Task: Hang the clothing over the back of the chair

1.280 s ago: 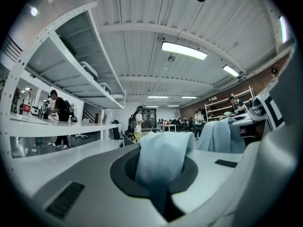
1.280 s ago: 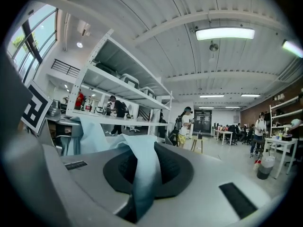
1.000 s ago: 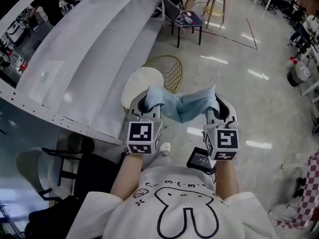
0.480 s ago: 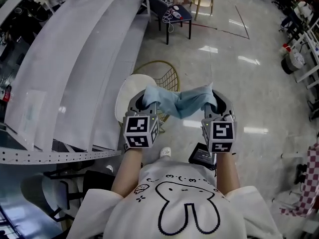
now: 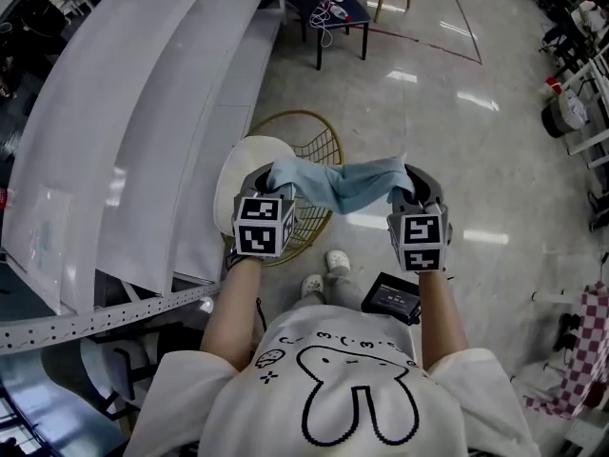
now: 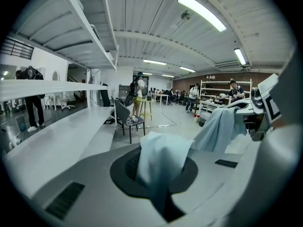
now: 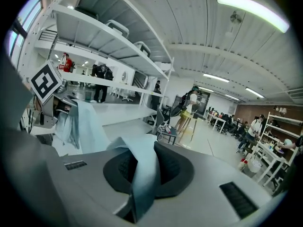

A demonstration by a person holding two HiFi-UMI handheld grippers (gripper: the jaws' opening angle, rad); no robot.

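A light blue garment (image 5: 344, 183) hangs stretched between my two grippers in the head view. My left gripper (image 5: 273, 175) is shut on its left end, which bunches up between the jaws as blue cloth (image 6: 161, 162). My right gripper (image 5: 406, 183) is shut on the right end, where a fold of cloth (image 7: 142, 167) runs down between the jaws. Below the garment stands a chair (image 5: 249, 174) with a cream round seat and a gold wire back (image 5: 319, 146). The garment is held just above the chair's back.
A long white table (image 5: 143, 112) runs along the left. A dark chair (image 5: 328, 8) with cables on it stands at the top. A black device (image 5: 390, 296) lies on the floor by the person's feet. Shiny floor (image 5: 495, 179) spreads to the right.
Both grippers have moved forward and down with the garment, which now hangs over the gold wire back. The grip on the cloth is unchanged.
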